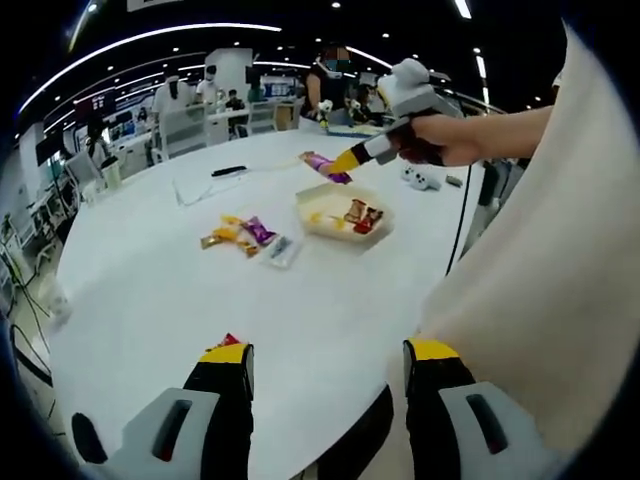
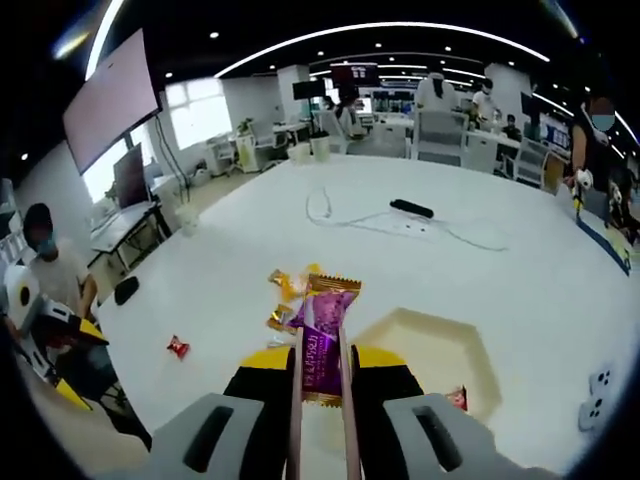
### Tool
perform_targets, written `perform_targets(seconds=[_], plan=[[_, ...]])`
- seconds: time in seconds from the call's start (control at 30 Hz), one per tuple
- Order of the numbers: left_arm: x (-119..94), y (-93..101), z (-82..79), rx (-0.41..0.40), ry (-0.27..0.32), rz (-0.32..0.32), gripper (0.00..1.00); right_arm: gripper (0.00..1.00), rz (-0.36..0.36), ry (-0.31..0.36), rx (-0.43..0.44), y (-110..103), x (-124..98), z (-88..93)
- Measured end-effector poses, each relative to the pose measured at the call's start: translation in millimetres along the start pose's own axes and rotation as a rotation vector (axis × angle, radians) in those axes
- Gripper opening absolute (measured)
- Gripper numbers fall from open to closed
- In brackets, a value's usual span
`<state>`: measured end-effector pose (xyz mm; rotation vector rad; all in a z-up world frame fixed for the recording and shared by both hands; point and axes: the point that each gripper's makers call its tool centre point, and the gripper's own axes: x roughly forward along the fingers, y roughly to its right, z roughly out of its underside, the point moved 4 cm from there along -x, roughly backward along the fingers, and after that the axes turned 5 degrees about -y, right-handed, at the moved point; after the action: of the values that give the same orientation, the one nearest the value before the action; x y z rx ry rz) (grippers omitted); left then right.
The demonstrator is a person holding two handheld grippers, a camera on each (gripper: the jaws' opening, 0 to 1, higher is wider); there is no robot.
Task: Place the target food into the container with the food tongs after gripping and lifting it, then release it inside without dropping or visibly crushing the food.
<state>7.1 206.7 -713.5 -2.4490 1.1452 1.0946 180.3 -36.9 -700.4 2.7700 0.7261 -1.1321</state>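
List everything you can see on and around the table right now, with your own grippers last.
Round white table: one, under everything.
Shallow cream hexagonal container: one, mid-table, several wrapped snacks inside.
Purple foil-wrapped snack: one, clamped in the food tongs, just beside the container.
Metal food tongs: one pair, held in the right gripper.
Loose wrapped snacks, gold and purple: small cluster, left of the container in the left gripper view.
Small red wrapped candy: one, alone near the table edge.
Black remote-like bar: one, far side.
White cable: one, beside the bar.
Left gripper: yellow-tipped, black, open, above the near table edge.
Right gripper: shut on the tongs.
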Motion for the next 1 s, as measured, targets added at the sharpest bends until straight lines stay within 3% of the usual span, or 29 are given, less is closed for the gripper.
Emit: perform_targets(seconds=[1.0], plan=[[-0.9, 11.0, -2.6, -0.004, -0.012, -0.015, 0.6, 0.21, 0.075, 0.035, 0.105, 51.1, -22.4, 7.9]])
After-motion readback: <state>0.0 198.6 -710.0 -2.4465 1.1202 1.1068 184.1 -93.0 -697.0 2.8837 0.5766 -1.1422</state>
